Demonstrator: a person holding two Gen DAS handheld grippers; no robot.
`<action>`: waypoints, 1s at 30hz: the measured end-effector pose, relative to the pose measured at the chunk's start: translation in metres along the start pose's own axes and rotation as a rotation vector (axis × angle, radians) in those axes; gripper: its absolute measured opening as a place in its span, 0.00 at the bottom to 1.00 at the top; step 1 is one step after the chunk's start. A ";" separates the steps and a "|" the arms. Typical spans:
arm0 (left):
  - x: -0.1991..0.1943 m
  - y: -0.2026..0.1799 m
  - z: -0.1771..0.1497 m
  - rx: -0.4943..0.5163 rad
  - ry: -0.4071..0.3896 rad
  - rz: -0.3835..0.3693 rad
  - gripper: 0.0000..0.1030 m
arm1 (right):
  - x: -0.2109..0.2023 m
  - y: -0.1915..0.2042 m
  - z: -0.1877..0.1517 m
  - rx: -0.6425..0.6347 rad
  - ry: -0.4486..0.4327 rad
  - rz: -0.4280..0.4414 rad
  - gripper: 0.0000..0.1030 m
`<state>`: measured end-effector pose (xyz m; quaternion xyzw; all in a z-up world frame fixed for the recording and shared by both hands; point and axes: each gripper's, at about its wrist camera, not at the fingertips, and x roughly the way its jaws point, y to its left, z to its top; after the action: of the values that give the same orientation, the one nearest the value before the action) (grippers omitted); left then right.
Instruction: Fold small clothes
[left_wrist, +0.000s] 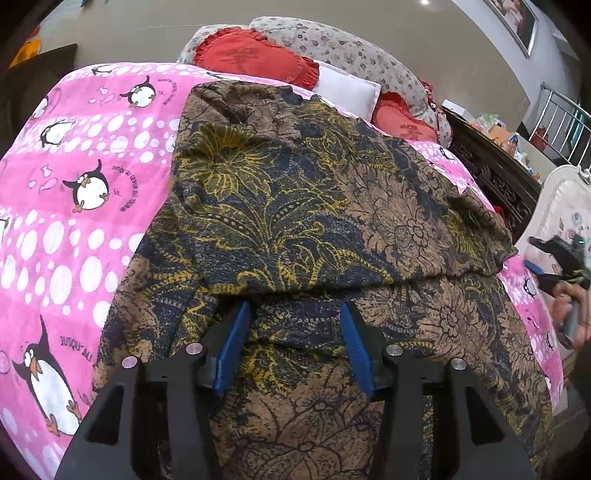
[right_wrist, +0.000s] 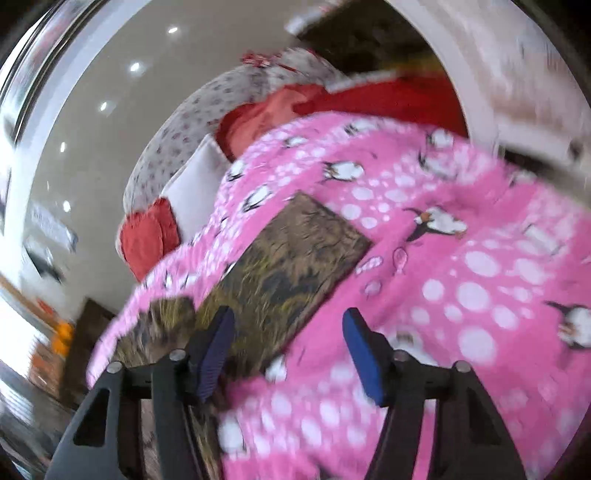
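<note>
**Both grippers open; garment spread lengthwise on quilt**

Fingers (left_wrist: 232, 343) of the left gripper (left_wrist: 295, 343) stand wide apart, blue pads facing each other, nothing held between them. They hover low over the near end of the floral garment (left_wrist: 295, 206), whose cloth fills the gap between the pads; contact cannot be judged. The right gripper (right_wrist: 291, 354) is likewise spread wide and grips nothing; its view is motion-blurred.

The garment, brown and navy with yellow flower print, lies on the pink penguin quilt (left_wrist: 74, 177). In the left wrist view its long axis runs from the gripper away toward the pillows, the far end narrower and squared off. A fold edge crosses it side to side just ahead of the fingertips, with an upper layer lying beyond that edge. In the right wrist view the garment (right_wrist: 280, 269) runs diagonally from lower left to upper right, ending in a straight edge, its near part passing under the left finger.

At the head of the bed sit red ruffled cushions (left_wrist: 255, 55), a white pillow (left_wrist: 347, 92) and a flower-print pillow (left_wrist: 332, 44).
</note>
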<state>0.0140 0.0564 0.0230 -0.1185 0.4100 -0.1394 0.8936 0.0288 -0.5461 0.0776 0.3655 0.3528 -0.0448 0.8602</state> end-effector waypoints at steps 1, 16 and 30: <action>0.000 0.000 0.000 0.000 0.000 0.002 0.30 | 0.009 -0.004 0.003 0.018 0.005 0.005 0.62; 0.002 0.000 0.001 0.003 0.001 0.007 0.30 | 0.010 -0.006 0.046 -0.003 -0.099 -0.005 0.04; 0.001 0.002 0.001 -0.006 -0.003 -0.002 0.30 | -0.109 0.111 0.096 -0.305 -0.261 -0.006 0.04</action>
<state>0.0158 0.0574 0.0221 -0.1220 0.4089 -0.1390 0.8936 0.0395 -0.5477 0.2603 0.2209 0.2420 -0.0404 0.9439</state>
